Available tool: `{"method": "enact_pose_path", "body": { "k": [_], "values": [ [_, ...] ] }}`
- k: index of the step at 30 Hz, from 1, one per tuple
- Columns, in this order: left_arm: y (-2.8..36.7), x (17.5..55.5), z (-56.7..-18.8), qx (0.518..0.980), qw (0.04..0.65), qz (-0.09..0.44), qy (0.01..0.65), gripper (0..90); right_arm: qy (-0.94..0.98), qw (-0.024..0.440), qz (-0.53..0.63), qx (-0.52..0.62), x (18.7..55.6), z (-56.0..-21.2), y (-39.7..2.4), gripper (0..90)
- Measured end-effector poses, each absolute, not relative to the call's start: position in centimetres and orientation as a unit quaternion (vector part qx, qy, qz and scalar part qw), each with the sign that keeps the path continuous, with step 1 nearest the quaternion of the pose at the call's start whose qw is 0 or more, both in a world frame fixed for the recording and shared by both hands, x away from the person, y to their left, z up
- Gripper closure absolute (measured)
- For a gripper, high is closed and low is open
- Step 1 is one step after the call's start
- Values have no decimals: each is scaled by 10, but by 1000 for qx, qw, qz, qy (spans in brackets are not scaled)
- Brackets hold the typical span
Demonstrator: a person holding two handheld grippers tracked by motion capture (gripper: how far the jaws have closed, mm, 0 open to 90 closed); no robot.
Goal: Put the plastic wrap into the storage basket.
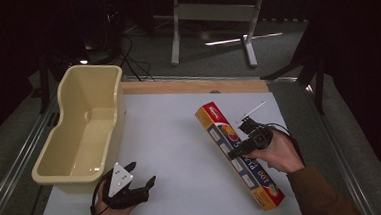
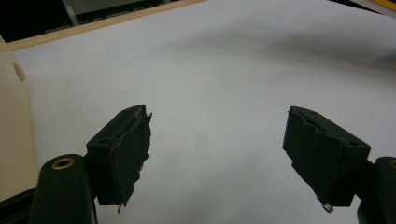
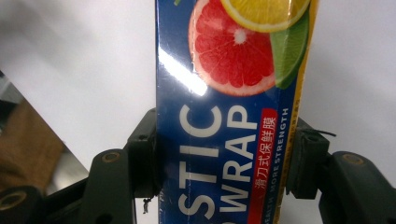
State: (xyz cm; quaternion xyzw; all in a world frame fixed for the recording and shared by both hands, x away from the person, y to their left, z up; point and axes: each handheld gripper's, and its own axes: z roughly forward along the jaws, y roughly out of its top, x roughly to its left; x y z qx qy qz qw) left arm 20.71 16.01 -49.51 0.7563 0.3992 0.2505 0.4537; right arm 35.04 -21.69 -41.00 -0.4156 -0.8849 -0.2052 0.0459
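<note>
Our right gripper (image 1: 242, 145) clamps a long box of plastic wrap (image 1: 239, 154) over the white board (image 1: 181, 153).

We see the box as a slim, glossy cardboard carton, blue with a red end and orange edges, printed with cut citrus and white lettering; our right jaws press on both its long sides near the middle, and it slants across the right half of the board. Our left gripper (image 1: 141, 174) sits near the front edge, its jaws spread wide with nothing between them, the black pads (image 2: 130, 149) rough and frayed. Just beside it we have a cream plastic tub (image 1: 80, 139), smooth-walled with rounded corners, at the board's left edge. The board is matt with a pale wooden strip along its far side; beyond it we make out grey floor, cables and a white table frame (image 1: 213, 21) in a dark room.
</note>
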Motion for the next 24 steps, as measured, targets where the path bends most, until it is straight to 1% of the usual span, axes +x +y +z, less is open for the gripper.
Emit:
{"method": "enact_pose_path", "body": {
  "k": [3, 7, 13, 15, 21, 24],
  "values": [
    [160, 207, -495, 756, 454, 251, 399, 227, -882, 49, -214, -417, 351, -407, -214, 415],
    [160, 207, -495, 755, 455, 251, 399, 227, -872, 65, -233, -425, 352, -400, -207, 415],
    [160, 207, -495, 755, 456, 251, 398, 227, -871, 68, -243, -421, 352, -396, -200, 415],
    [160, 207, -495, 755, 456, 251, 399, 227, -864, 83, -264, -421, 354, -394, -192, 415],
    [161, 206, -494, 754, 458, 252, 399, 227, -858, 96, -285, -416, 356, -389, -182, 414],
    [160, 206, -494, 754, 458, 252, 398, 227, -856, 95, -292, -416, 357, -385, -174, 415]
  ]
}}
